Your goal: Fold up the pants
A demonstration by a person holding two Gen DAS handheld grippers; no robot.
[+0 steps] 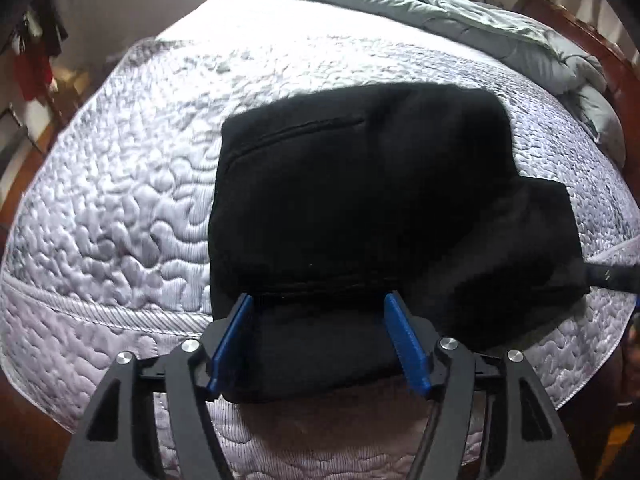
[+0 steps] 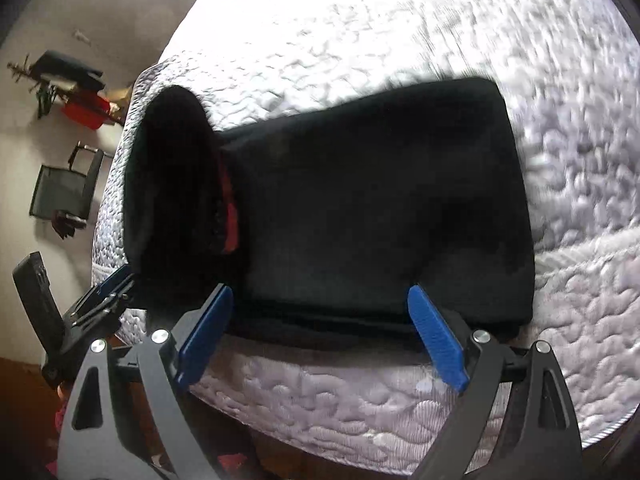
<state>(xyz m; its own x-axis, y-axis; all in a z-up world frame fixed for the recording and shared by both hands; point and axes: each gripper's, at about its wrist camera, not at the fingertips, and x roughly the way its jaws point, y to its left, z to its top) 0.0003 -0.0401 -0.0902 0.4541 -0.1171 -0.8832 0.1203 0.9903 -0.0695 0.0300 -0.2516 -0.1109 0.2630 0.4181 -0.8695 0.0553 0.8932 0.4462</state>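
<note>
Black fabric pants (image 1: 360,200) folded into thick stack, lying on white quilted bedspread (image 1: 120,220) near bed's front edge. Left tongs (image 1: 320,336) parted, blue pads astride stack's near edge, nothing clamped. Right tongs (image 2: 324,332) spread wide at same stack's near edge, gripping nothing. Grey duvet (image 1: 500,32) bunched far behind.

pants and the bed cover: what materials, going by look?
Pants: black, matte, soft and thick, probably fleece or knit cotton; they drape in bulky folds and show no sheen. Bed cover: pale quilted fabric with a satin-like gloss, likely polyester; stitched swirls puff up and catch the light.
</note>
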